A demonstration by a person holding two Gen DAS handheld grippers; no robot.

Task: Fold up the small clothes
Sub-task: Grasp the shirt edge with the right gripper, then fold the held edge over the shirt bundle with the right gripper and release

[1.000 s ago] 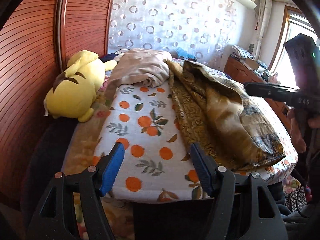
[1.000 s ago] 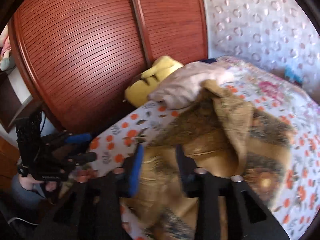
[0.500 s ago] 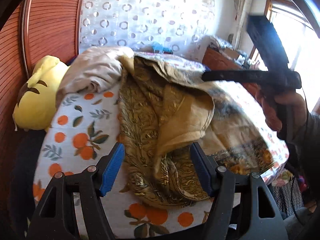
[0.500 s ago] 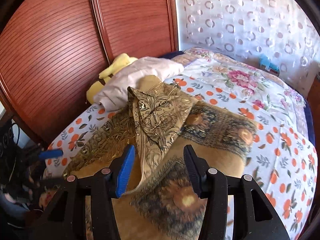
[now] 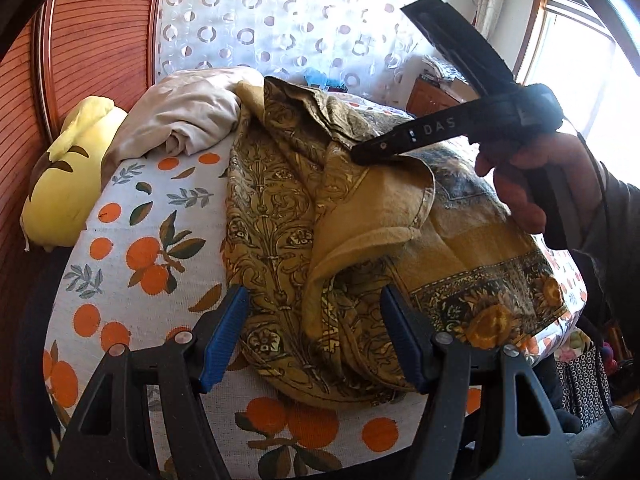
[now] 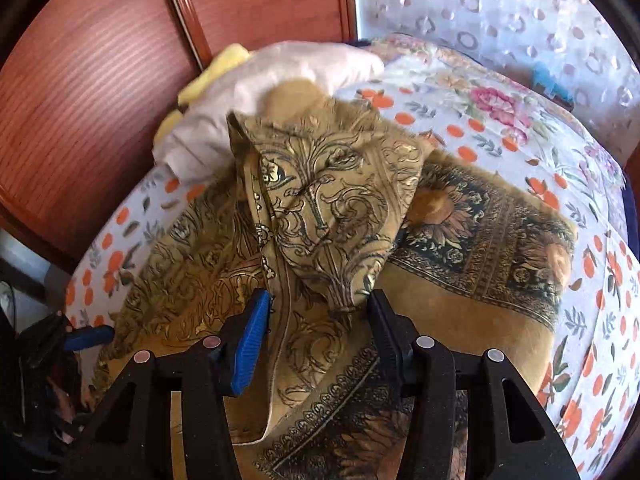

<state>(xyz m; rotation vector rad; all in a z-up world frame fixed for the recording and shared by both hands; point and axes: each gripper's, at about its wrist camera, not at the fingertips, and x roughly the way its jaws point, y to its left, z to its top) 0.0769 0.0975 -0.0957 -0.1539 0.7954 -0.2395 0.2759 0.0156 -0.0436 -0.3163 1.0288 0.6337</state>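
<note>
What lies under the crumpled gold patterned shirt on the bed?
Under the gold patterned shirt shows the white bedsheet printed with oranges. How far that print runs beneath it is covered, as is anything else there.

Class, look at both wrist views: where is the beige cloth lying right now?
The beige cloth lies bunched at the bed's far end, upper left in both views, between the yellow plush toy and the gold patterned shirt, whose top edge touches it.

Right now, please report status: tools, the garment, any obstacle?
Left tool and right tool open, nothing gripped. Patterned gold garment crumpled, unfolded, on the bed. Beige cloth touches its far edge.
</note>
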